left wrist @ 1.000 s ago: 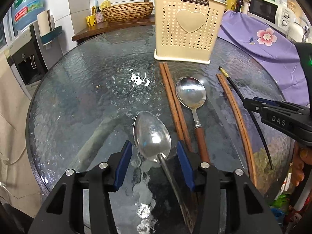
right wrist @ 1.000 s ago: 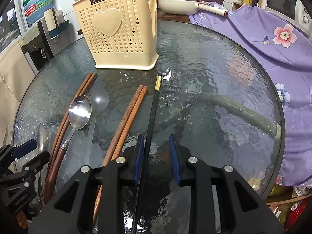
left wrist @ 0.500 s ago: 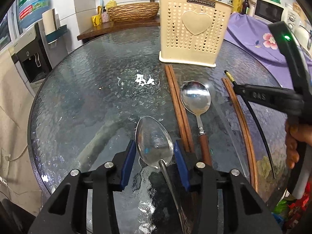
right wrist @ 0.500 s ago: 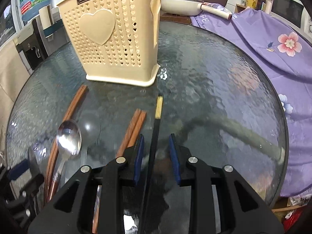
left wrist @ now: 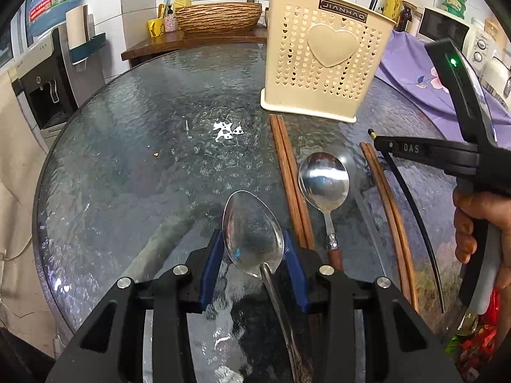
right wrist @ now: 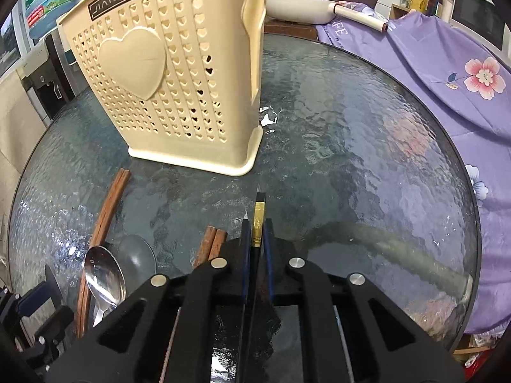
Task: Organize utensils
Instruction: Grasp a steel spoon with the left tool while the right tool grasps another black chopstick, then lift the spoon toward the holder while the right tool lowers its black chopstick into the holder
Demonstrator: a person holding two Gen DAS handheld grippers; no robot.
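Observation:
My left gripper [left wrist: 254, 250] is shut on the bowl of a steel spoon [left wrist: 252, 236], blue pads against both of its edges, just above the glass table [left wrist: 143, 166]. My right gripper [right wrist: 256, 233] is shut on a black chopstick [right wrist: 258, 220] with a gold band, near its tip; the stick trails down toward the table in the left wrist view [left wrist: 412, 207]. The cream utensil holder [right wrist: 172, 73] stands upright just ahead. A wooden-handled spoon [left wrist: 324, 185] and two pairs of brown chopsticks [left wrist: 292, 185] [left wrist: 388, 204] lie on the table.
A purple flowered cloth [right wrist: 431, 63] covers the table's right side. A white pan [right wrist: 300, 6] sits behind the holder. A wicker basket [left wrist: 218, 17] stands on a wooden shelf at the back. A water dispenser [left wrist: 41, 76] is off the table's left edge.
My left gripper has closed in on the steel spoon's bowl. My right gripper has shut on the black chopstick and moved forward, toward the holder, lifting its front end.

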